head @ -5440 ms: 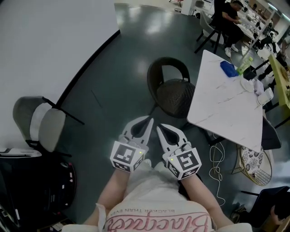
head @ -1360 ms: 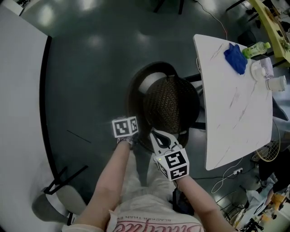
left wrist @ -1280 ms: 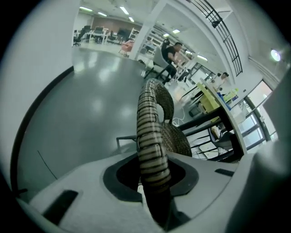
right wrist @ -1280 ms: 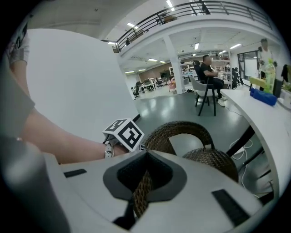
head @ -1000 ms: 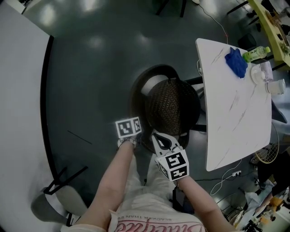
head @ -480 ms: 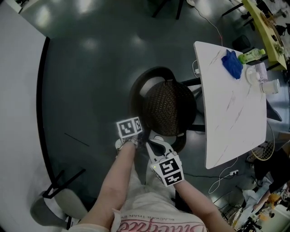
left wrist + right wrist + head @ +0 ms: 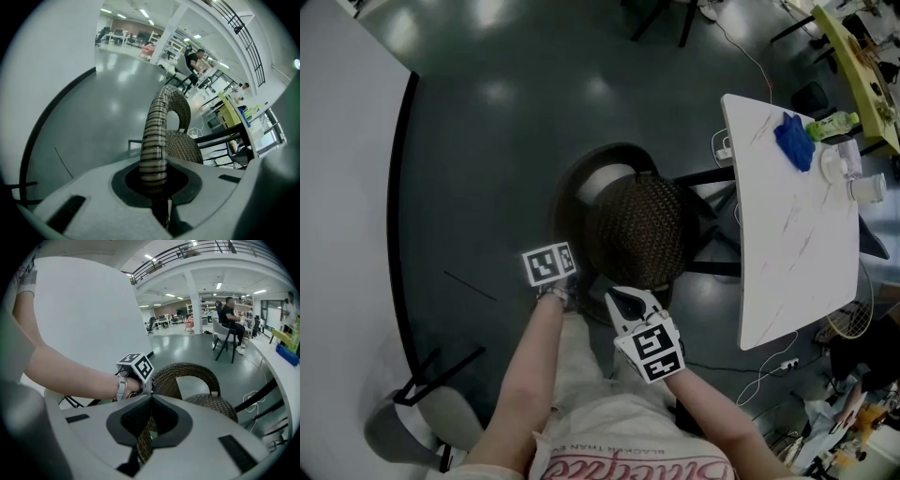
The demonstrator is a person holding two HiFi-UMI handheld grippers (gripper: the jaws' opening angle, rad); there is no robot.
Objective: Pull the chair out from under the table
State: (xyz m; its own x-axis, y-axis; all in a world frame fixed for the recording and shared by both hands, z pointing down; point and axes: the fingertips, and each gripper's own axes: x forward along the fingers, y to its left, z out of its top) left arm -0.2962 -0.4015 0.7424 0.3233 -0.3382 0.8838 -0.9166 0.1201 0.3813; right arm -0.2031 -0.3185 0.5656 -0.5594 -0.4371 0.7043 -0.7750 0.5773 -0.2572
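Left gripper view has the left gripper (image 7: 154, 177) shut tight on the dark brown woven-wicker chair (image 7: 183, 145) — its jaws pinch the banded rim of the curved backrest (image 7: 157, 122), which runs up and away from between them. Right gripper view shows the right gripper (image 7: 149, 414) closed on the same rim further round the curve, with a strip of weave pressed between its jaws. The left gripper's marker cube and the person's forearm (image 7: 70, 366) lie just beyond it.

From the head view both grippers sit close together at the near arc of the backrest. The chair stands on the dark grey glossy floor (image 7: 487, 141), its round seat just left of the white marble-patterned rectangular table (image 7: 787, 253) — the seat shows clear of the tabletop's edge. Black bars run from the seat toward the table; whose they are cannot be told. At the table's far end lie a crumpled blue cloth (image 7: 794, 141), a green bottle (image 7: 832, 123) and a white cup (image 7: 868, 187).
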